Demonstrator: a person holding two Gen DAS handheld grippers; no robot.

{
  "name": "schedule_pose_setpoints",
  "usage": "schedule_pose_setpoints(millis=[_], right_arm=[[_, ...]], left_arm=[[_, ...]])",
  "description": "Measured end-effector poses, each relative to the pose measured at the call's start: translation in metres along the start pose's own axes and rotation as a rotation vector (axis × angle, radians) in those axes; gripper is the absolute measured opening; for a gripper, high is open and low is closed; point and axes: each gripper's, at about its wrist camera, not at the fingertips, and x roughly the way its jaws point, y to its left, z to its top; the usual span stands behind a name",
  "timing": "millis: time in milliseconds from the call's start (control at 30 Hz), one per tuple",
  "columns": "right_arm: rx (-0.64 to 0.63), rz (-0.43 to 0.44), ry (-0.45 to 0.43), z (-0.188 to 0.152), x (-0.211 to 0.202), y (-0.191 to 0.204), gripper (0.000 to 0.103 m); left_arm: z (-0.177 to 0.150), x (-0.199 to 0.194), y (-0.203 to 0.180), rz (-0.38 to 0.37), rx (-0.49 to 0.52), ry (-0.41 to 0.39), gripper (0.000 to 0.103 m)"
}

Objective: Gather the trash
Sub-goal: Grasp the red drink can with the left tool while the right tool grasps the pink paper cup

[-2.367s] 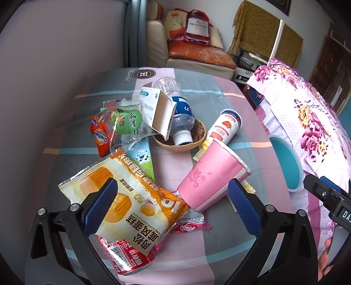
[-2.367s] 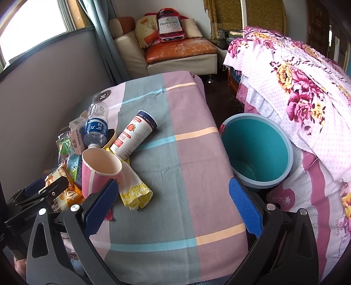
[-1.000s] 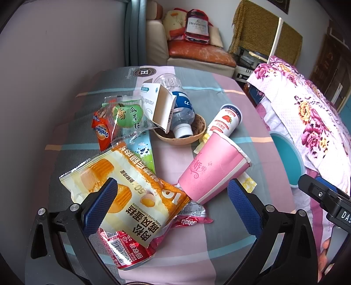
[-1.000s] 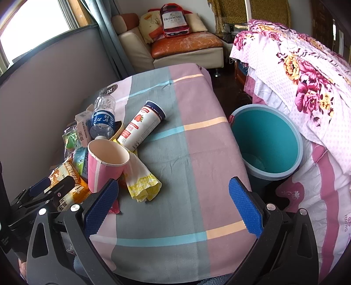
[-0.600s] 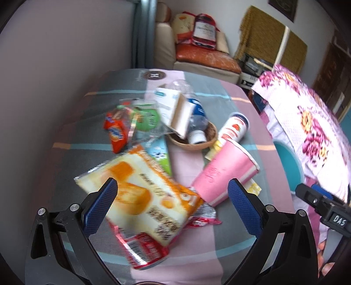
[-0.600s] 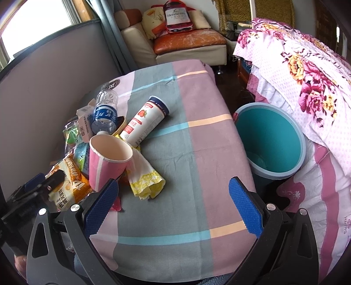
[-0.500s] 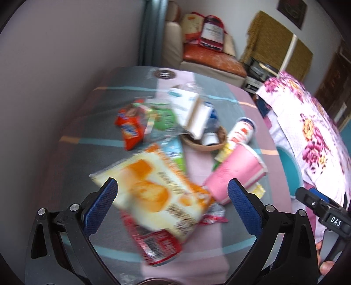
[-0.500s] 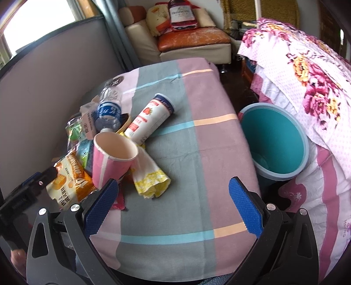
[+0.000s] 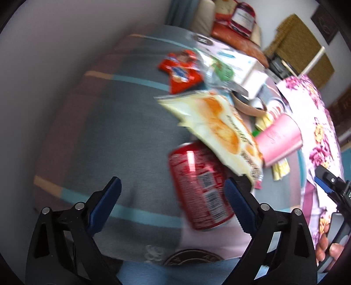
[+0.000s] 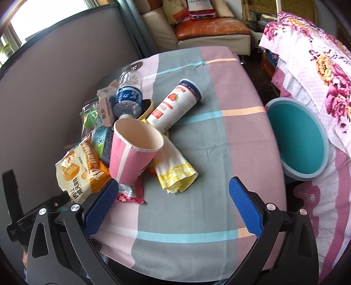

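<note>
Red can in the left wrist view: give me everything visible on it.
The red can lies on its side on the striped tablecloth, metal-looking and glossy, with white print and barcodes on its side; blur hides the brand. Its far end is tucked under the yellow snack bag. It sits between the left gripper fingers, close to the right-hand one; contact unclear. The jaws are closing.

- Red bag (image 10: 200,7) on the sofa: "Hennessy", its top cut off by the frame edge.
- Orange snack packet (image 10: 80,173): Chinese lettering.
- Other labels are too blurred or small to read.
</note>
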Motion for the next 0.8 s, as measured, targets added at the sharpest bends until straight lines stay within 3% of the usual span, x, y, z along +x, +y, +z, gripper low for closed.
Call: schedule_pose_setpoints(millis=[67,300,433,533,800], right_arm=[[0.003,0.027,0.013,0.0,0.004,0.001,0.097],[-0.009,0.081,0.09,0.003,0.025,0.012,0.069],[-0.028,0.085,0.103,0.009,0.034,0.024,0.068],[-0.004,0.092,0.101,0.018,0.039,0.027,0.069],[0.004,0.064,0.109,0.034,0.062,0.045,0.075]], left_arm=[[0.002,0.005,-0.009,0.009,0.029,0.004,0.094],[0.001,0.033,-0.018,0.005,0.061,0.083,0.093],[0.002,0.046,-0.007,-0.019,0.026,0.104,0.092],[0.002,0.04,0.0,-0.024,0.048,0.064,0.061],[0.015,0.036,0.037,0.019,0.029,0.01,0.062]])
